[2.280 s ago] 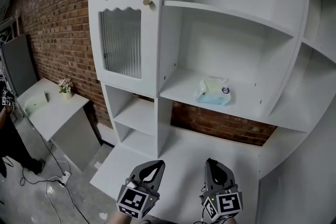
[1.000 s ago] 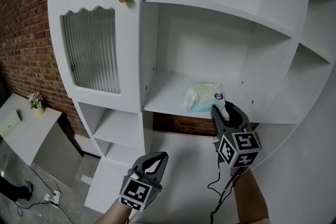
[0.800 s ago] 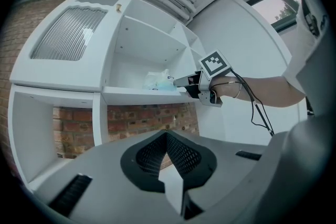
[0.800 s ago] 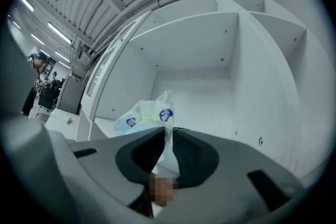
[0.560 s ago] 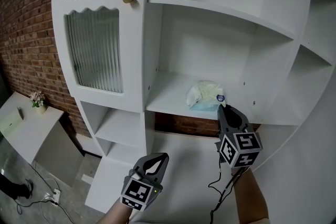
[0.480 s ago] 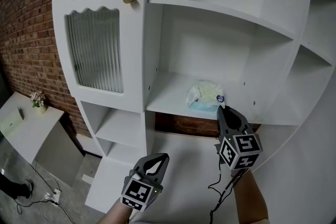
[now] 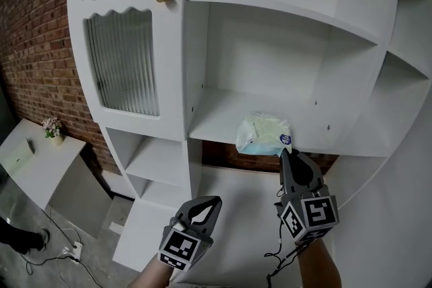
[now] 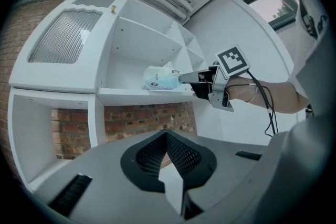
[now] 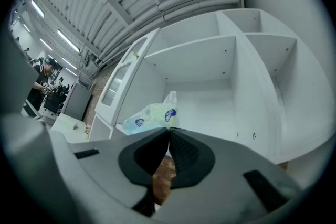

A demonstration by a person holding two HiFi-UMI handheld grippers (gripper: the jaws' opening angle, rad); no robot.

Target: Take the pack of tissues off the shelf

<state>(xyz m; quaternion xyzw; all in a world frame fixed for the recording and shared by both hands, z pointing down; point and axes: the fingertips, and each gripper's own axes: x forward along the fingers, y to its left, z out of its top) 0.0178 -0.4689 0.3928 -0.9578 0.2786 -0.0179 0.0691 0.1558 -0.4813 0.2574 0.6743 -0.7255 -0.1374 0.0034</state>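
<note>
- My head camera looked steeply down on the shelf [image 7: 229,119];
- my left gripper [image 7: 210,203] camera looked up from below;
- my right gripper [image 7: 284,154] camera sat closest; all three shared the pack of tissues [image 7: 263,133].

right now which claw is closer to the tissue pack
Right. The right claw is shut on the near edge of the tissue pack at the shelf front. The left claw hangs shut well below the shelf, left of the pack, touching nothing.
</note>
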